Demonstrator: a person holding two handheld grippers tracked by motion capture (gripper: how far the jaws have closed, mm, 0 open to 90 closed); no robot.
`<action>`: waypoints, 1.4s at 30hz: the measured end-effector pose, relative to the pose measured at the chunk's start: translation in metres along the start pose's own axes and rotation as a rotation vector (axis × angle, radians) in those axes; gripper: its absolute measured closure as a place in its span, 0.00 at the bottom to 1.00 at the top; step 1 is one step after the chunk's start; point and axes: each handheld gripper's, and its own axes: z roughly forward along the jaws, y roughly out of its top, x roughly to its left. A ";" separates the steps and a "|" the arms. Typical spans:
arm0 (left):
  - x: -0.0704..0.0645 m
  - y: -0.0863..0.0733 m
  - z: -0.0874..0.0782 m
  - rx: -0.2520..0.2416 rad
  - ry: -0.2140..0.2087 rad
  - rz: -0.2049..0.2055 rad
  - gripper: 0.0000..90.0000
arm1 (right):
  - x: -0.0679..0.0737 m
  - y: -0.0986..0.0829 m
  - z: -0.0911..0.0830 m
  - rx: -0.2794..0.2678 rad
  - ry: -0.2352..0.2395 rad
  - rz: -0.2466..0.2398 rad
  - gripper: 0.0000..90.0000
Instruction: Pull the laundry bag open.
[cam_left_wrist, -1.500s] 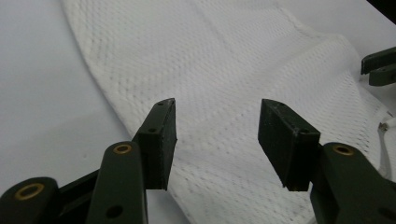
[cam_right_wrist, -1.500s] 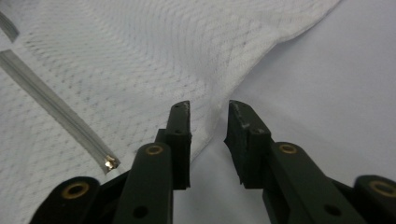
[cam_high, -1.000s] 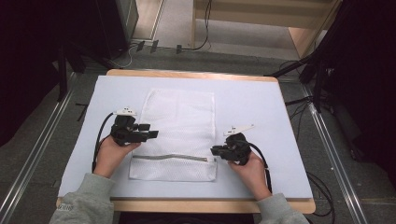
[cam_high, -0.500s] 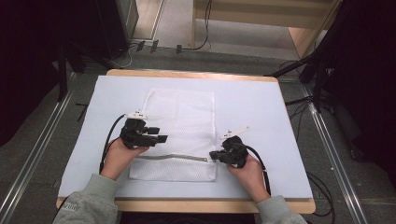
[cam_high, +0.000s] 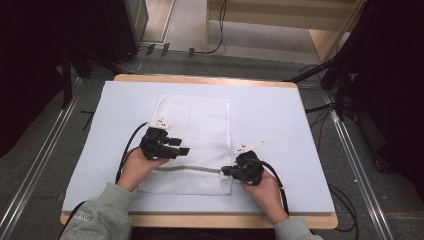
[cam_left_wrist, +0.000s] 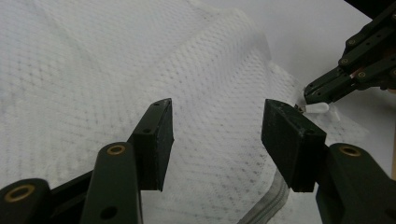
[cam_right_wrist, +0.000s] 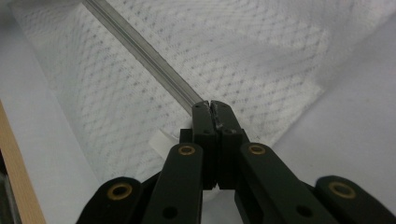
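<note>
A: State the pose of each hand.

B: In the high view, both forearms enter from 6 o'clock. The left hand (cam_high: 136, 167) holds the left hand-held gripper (cam_high: 182, 150) over the left half of the mesh bag (cam_high: 195, 125), jaws aimed toward 3 o'clock and standing apart; the left gripper view shows mesh between them, with nothing clamped. The right hand (cam_high: 260, 187) holds the right hand-held gripper (cam_high: 224, 171) at the bag's right edge, jaws aimed toward 9 o'clock. In the right gripper view they are pressed together at the end of the zipper (cam_right_wrist: 140, 46), where a small white zipper pull (cam_right_wrist: 159, 140) shows; whether they pinch the pull or the zipper end cannot be told.

A: What differs from half a second ago?

B: The left hand-held gripper has advanced slightly toward 3 o'clock, farther onto the bag. The right hand-held gripper stays at the zipper's right end.

A: Location and axis of the bag?

B: It lies flat at the centre of the white desk (cam_high: 280, 120). Its long axis runs 12 to 6 o'clock. The zipper crosses it from 9 to 3 o'clock near the 6 o'clock end.
</note>
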 end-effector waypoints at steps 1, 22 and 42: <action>-0.001 0.001 0.001 0.000 0.000 0.001 0.50 | 0.001 0.001 0.001 0.000 -0.001 -0.007 1.00; -0.034 0.002 0.023 0.040 -0.089 0.056 0.52 | -0.009 -0.003 -0.001 -0.009 -0.033 -0.031 1.00; -0.048 -0.002 0.045 0.112 -0.150 0.027 0.77 | -0.011 -0.008 0.001 -0.047 -0.013 -0.096 0.99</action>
